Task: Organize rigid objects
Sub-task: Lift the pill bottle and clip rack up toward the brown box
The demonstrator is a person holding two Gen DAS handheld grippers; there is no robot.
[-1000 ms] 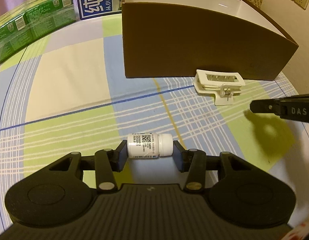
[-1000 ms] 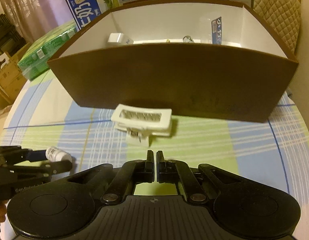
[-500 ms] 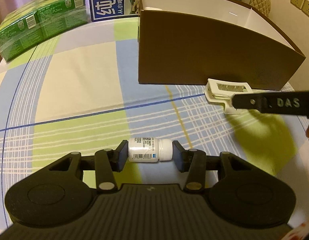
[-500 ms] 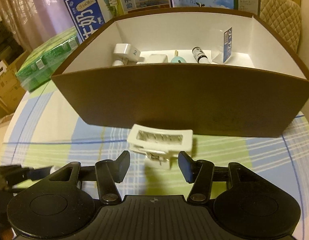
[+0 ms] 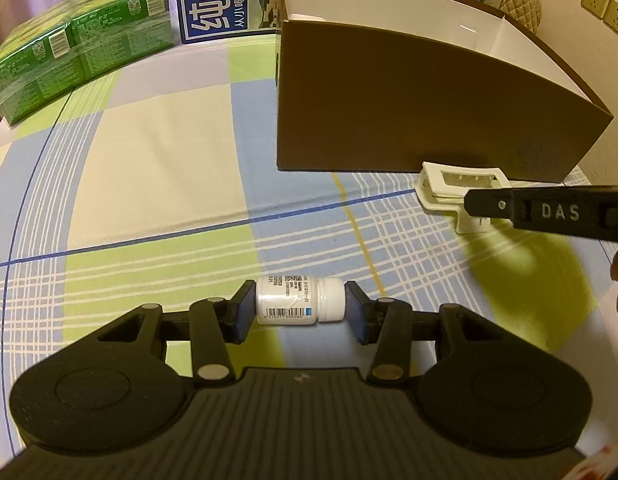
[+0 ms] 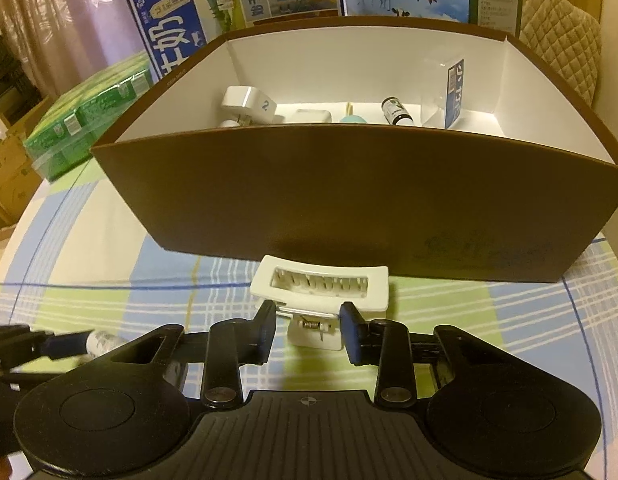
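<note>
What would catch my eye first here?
A small white pill bottle lies on its side between the left gripper jaws, over the checked tablecloth. Ahead, a white hair clip sits by a big brown box, the right gripper open around its handle.

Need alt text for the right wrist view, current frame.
The right gripper is open, its fingers either side of the spring handle of a white hair clip lying on a checked tablecloth. Just behind stands an open brown box holding small items, with milk cartons beyond.
</note>
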